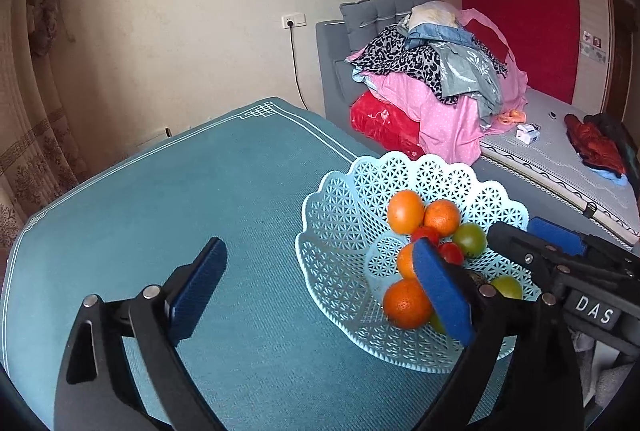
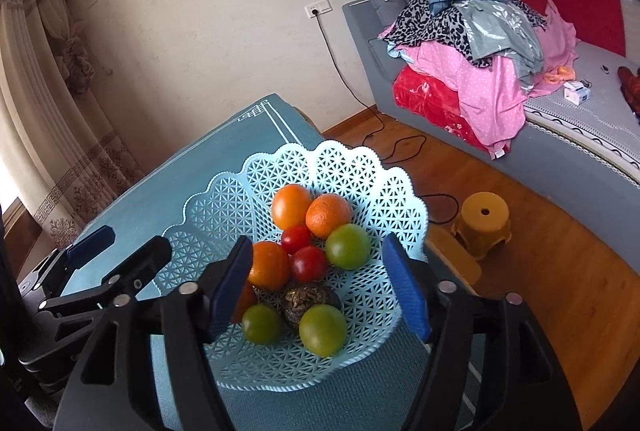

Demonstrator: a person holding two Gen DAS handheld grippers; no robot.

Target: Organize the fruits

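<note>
We see the fruits heaped in the middle of a pale blue lattice basket (image 2: 224, 199) with a scalloped rim. At the far side sit two oranges (image 2: 291, 205) side by side, the right one rougher-skinned. Just in front of them are two small red tomatoes (image 2: 308, 263) touching each other, with a green fruit (image 2: 347, 246) just to their right and a third orange (image 2: 269, 265) to their left. Nearer the camera lie two more green fruits (image 2: 322, 329), and between them a dark, wrinkled brown fruit (image 2: 306, 301). A further orange (image 1: 406, 303) shows at the near edge of the pile in the left wrist view; in the right wrist view it is mostly hidden behind a blue pad.

The basket stands on a teal cloth-covered surface (image 1: 200, 199) with a white line border, near its right-hand edge.

The right gripper (image 2: 318, 291) hovers over the near half of the basket, its jaws well apart with the fruits seen between them, and the pads press on nothing. The left gripper (image 1: 318, 287) is beside the basket, its jaws spread very wide: one blue pad is over the bare cloth, the other over the basket's edge in front of the oranges, and it has hold of nothing.

Beyond the surface we see a grey bed (image 2: 580, 135) piled with clothes (image 2: 480, 39), and a yellow stool (image 2: 484, 221) on the wooden floor (image 2: 560, 271).
</note>
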